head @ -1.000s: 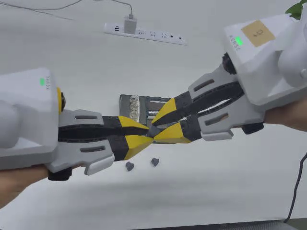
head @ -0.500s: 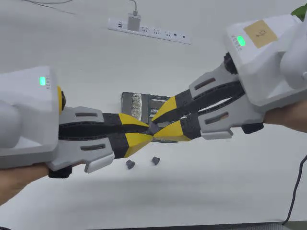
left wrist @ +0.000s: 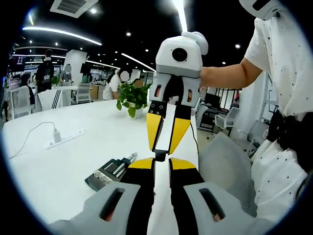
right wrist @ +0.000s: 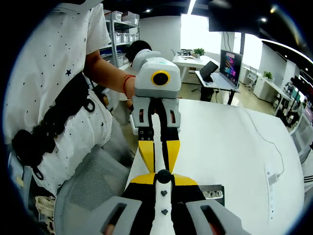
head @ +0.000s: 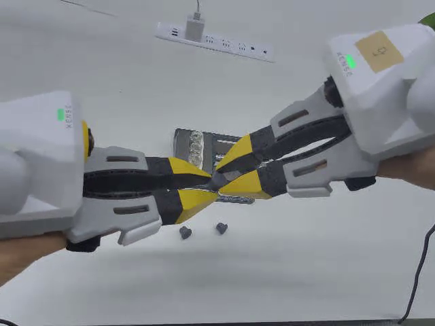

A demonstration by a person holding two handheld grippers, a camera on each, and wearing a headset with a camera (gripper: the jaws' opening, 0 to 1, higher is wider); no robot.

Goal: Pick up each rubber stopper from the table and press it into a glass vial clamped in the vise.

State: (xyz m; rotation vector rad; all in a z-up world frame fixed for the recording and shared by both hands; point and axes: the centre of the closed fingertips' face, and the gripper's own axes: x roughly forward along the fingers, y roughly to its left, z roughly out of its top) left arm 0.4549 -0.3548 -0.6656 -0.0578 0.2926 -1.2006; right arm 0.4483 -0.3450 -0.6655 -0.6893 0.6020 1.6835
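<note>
A small dark rubber stopper is pinched in the air where the two grippers meet tip to tip. My right gripper comes in from the right and is shut on it. Coming from the left, my left gripper has its jaws narrowed onto the same stopper. Just behind the tips the steel vise holds a row of glass vials. Two loose stoppers lie on the table in front. In the left gripper view the stopper sits just above my own jaws.
A white power strip with a plug lies at the table's far edge. A cable hangs at the right. The person's dotted shirt and a grey chair are close behind. A potted plant stands on the table.
The left gripper's lower jaw has closed in a little toward the stopper. The head camera has tilted, shifting the picture slightly. Both grippers stay tip to tip.
</note>
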